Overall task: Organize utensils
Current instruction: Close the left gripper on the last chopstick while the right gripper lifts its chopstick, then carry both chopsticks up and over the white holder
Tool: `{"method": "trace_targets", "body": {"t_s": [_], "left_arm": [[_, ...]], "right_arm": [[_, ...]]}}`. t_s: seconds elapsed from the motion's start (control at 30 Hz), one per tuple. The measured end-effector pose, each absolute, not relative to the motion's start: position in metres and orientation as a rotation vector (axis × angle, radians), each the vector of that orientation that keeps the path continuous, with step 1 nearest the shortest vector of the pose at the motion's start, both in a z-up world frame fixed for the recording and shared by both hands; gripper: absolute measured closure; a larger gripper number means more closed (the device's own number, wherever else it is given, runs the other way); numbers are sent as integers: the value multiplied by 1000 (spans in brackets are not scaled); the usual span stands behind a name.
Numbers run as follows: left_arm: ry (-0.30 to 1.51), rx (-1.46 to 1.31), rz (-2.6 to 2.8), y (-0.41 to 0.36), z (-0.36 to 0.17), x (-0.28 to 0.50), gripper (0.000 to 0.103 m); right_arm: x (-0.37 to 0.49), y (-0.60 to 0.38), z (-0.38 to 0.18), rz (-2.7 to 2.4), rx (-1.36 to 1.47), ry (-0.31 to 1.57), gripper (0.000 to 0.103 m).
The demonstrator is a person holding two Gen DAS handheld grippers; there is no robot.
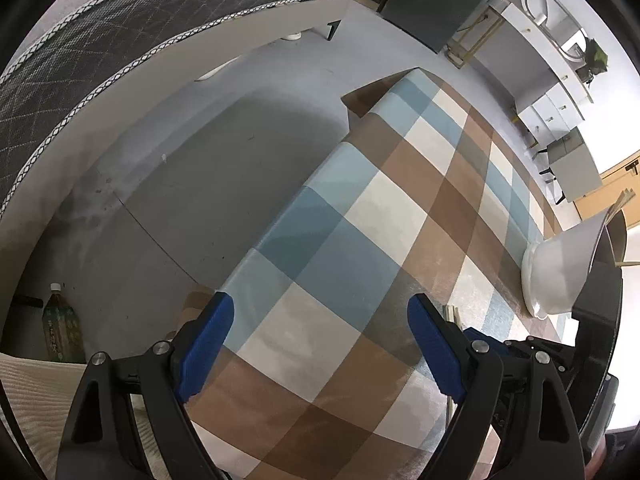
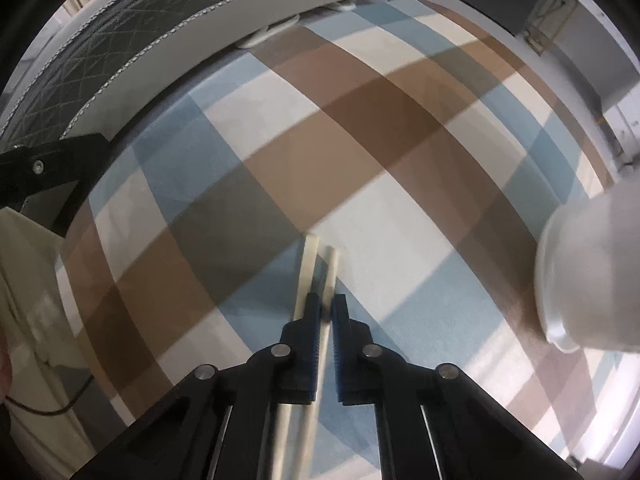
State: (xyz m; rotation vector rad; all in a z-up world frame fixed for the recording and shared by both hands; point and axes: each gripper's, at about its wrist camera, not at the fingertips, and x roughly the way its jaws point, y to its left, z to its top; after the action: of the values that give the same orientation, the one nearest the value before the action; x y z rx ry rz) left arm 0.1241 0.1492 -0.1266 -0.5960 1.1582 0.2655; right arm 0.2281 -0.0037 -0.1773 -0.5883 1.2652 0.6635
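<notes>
My right gripper (image 2: pixel 326 308) is shut on one of two pale chopsticks (image 2: pixel 331 268) over the checked tablecloth (image 2: pixel 360 140); the other chopstick (image 2: pixel 308 264) runs beside the left finger, and whether it is held I cannot tell. A white cup-like holder (image 2: pixel 588 272) stands at the right, blurred. In the left wrist view the same white holder (image 1: pixel 560 264) stands on the cloth (image 1: pixel 360 240) with chopsticks (image 1: pixel 622 200) sticking out of its top. My left gripper (image 1: pixel 320 312) is open and empty above the cloth. The right gripper's body (image 1: pixel 520 356) shows behind its right finger.
A mattress edge (image 1: pixel 80 80) and grey floor (image 1: pixel 200 160) lie beyond the table's left edge. A green bottle (image 1: pixel 60 328) stands on the floor. White furniture (image 1: pixel 560 80) is at the far right. The left gripper's black arm (image 2: pixel 44 176) shows at the left of the right wrist view.
</notes>
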Motion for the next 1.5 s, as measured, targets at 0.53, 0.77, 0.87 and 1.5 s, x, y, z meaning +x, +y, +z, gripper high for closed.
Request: {"method": "trace_targets", "body": {"t_s": [0.53,0.77,0.87,1.5], "left_arm": [[1251,-454,-13,79,-136,144,18],[1316,-413,18,48,-148,171,22],[1352,-359,50,34,-155,182,29],[1397,-382,171,-1,-153,193,101]], "right_arm": [[212,-139,-101,509,-8,1005,99],[193,-198,-85,460,196,924,99],[191,-210,-78,459,235,892,99],[171,-241,-51,463,289,730,99]]}}
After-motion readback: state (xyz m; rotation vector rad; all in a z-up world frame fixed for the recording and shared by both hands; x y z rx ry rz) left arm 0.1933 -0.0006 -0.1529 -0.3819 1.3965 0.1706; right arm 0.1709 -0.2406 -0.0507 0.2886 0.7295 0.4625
